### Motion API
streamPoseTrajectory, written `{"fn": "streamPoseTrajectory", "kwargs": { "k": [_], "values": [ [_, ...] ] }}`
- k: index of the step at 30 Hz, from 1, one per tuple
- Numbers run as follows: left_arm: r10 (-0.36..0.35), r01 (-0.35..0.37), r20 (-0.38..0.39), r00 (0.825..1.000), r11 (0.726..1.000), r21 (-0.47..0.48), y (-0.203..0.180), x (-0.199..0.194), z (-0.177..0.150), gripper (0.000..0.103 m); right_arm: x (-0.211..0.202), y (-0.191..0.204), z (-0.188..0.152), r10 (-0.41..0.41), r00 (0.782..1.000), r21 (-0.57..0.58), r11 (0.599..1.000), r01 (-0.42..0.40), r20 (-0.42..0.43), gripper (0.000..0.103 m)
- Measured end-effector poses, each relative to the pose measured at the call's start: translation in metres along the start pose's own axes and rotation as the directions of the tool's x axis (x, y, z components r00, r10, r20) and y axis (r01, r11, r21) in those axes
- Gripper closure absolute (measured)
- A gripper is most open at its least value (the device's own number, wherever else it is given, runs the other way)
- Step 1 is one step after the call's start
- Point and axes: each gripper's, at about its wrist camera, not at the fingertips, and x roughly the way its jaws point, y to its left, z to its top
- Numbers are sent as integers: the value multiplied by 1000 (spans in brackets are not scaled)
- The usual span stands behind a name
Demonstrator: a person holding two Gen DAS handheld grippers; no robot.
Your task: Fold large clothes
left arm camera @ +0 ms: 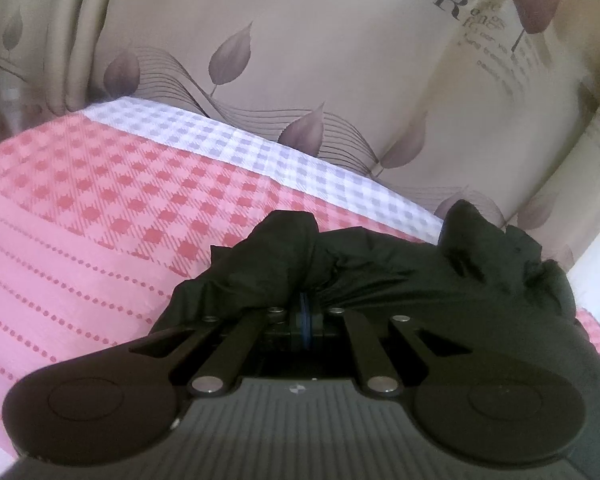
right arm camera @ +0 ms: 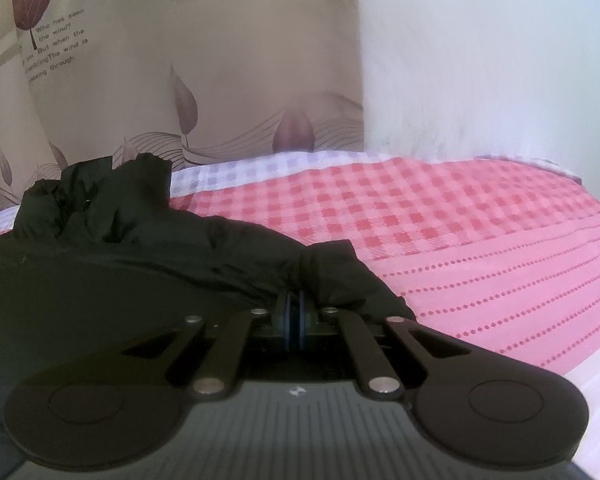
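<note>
On pink bedsheet (right arm camera: pixel 480 248), gripped black garment (right arm camera: pixel 140 256)

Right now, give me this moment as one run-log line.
stage: fold grip | left claw: shut on black puffy jacket | right claw: shut on jacket | surface: pink checked bedsheet | backdrop: beige leaf-print curtain

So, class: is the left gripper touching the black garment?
Touching. The left wrist view shows the left gripper closed, with the black garment bunched between its fingers.
</note>
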Motion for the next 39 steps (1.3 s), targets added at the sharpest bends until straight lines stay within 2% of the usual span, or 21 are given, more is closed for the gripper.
{"fn": "streamPoseTrajectory", "kwargs": {
  "k": [15,18,19,20,21,22,23,24,26,28,30,35,36,39],
  "values": [
    [10,-10,5,1000,1000,14,-2,-1,-1,92,0,19,1,-88,996,-101,991,89,6,101],
    [-5,5,-8,1000,1000,6,1,0,1,92,-9,23,6,-103,995,-98,990,103,3,95],
    [-24,23,-20,1000,1000,-10,4,0,2,93,-17,28,6,-114,993,-87,989,116,30,87],
    [-46,45,-32,998,999,-29,8,0,4,93,-28,36,4,-116,991,-65,991,121,68,73],
    [-85,82,-46,995,995,-50,12,0,7,92,-43,42,1,-83,990,-42,995,88,112,65],
    [-138,134,-58,989,989,-70,18,-2,10,83,-58,48,-2,-41,987,-33,998,46,153,44],
    [-181,175,-66,981,981,-79,22,-5,14,68,-72,57,-5,-10,982,-37,999,17,191,24],
    [-224,219,-71,972,973,-71,24,-10,18,60,-87,65,-11,15,973,-48,999,-4,229,18],
    [-266,267,-80,961,964,1,23,-21,28,26,-112,78,-22,78,957,-84,995,-56,281,15],
    [-266,272,-73,961,958,92,22,-33,39,12,-127,86,-31,126,953,-130,987,-93,275,15],
    [-249,256,-61,966,956,147,27,-39,48,7,-137,92,-40,148,952,-163,981,-107,268,15],
    [-291,317,-173,941,937,145,54,-26,55,5,-142,93,-51,176,952,-127,981,-147,253,15],
    [-308,337,-195,931,932,135,59,-22,54,5,-142,94,-51,179,951,-114,981,-154,251,15],
    [-412,442,-275,869,895,55,70,-7,49,6,-144,96,-53,184,951,-91,982,-167,247,14]
  ]
}}
